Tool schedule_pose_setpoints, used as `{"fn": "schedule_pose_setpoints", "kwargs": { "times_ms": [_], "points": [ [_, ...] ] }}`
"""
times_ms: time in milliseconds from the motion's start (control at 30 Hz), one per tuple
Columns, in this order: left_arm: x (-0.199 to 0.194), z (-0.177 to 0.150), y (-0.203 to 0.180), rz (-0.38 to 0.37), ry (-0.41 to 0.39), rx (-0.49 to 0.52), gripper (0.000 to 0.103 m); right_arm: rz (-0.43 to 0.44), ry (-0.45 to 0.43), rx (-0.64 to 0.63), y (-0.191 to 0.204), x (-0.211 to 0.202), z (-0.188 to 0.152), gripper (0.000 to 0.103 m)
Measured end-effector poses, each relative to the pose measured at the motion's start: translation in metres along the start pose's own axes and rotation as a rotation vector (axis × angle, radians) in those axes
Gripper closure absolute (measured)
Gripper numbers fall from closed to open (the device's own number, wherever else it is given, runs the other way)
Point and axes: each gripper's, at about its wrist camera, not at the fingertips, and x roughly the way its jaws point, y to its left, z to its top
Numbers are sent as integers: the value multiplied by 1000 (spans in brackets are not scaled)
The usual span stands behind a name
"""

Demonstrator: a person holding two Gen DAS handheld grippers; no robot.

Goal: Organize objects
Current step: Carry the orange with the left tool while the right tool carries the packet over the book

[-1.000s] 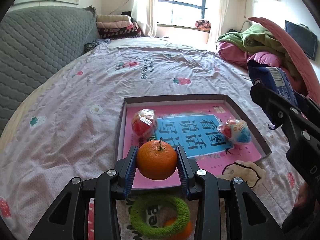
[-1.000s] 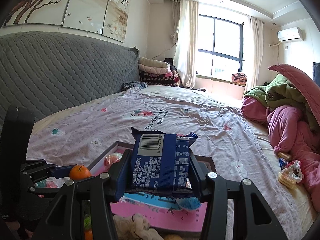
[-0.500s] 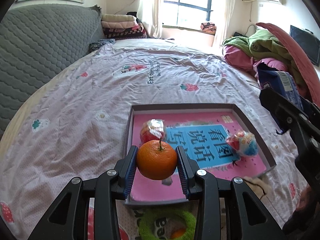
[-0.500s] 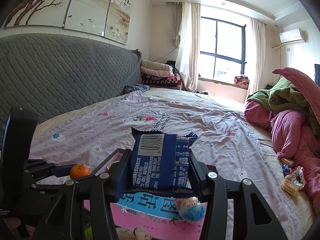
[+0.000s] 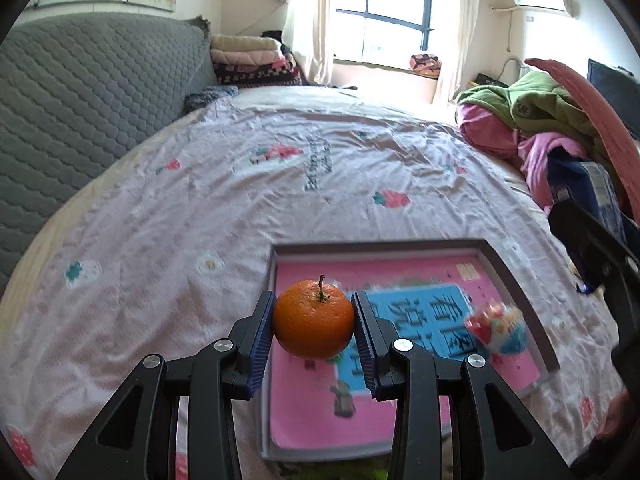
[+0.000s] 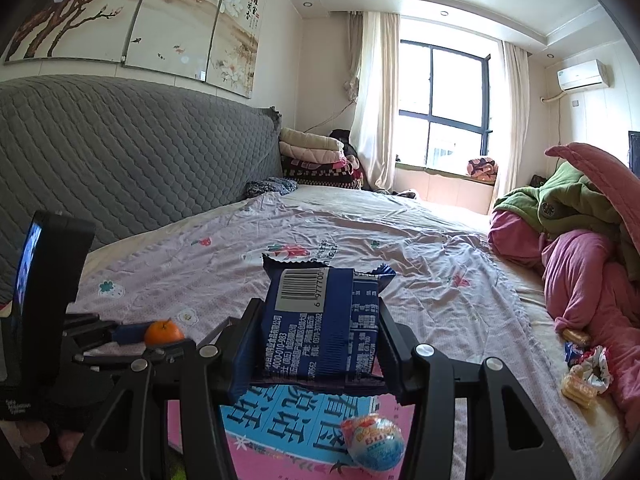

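Bedroom setting: a wide bed (image 5: pixel 248 208) under a pale lilac sheet printed with strawberries and flowers fills both views, with a grey quilted headboard (image 6: pixel 120 152) on the left, a window far behind, and a heap of green and pink bedding (image 6: pixel 580 216) on the right.

A shallow grey-rimmed tray (image 5: pixel 516 276) lies on the near part of the sheet. Its floor is a pink sheet with a blue panel bearing large Chinese characters; they are blurred here and not reliably legible.

The right gripper (image 6: pixel 320 344) is closed on a dark blue snack packet (image 6: pixel 320 328), held above the near end of the tray. The packet shows a barcode beginning 6 97770 and a printed number 4000-010-983. Judged light, soft and crushable; hold it across the flat faces with moderate force.

The left gripper (image 5: pixel 314 330) is clamped on a mandarin orange (image 5: pixel 314 326), stem up, held over the tray's near-left area. Judged firm, round and smooth, liable to roll on release; grip across the widest part.

A foil-wrapped egg-shaped sweet (image 6: pixel 374 442) rests in the tray on the right side. Its label is not readable.
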Motion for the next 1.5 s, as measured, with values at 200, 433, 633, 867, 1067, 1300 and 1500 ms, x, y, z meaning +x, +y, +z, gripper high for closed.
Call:
{"fn": "schedule_pose_setpoints", "kwargs": {
  "times_ms": [200,433,633,867,1067,1300,1500],
  "points": [
    [4,8,4,-8,-21,-7,64,-5,7,-5,-4,10,-5,51],
    [8,2,7,-7,3,-10,64,-21,35,16,-12,15,-14,51],
    [9,-3,5,-11,10,-4,64,-23,40,15,-13,13,-16,51],
    [16,-12,2,-12,42,18,64,-14,75,11,-10,20,-21,51],
    [29,-19,2,-26,104,16,64,-5,118,17,-10,29,-30,51],
    [40,-27,0,-37,149,21,64,11,158,9,-6,37,-39,51],
    [45,-34,-4,-34,177,34,64,21,184,12,-3,43,-46,51]
  ]
}}
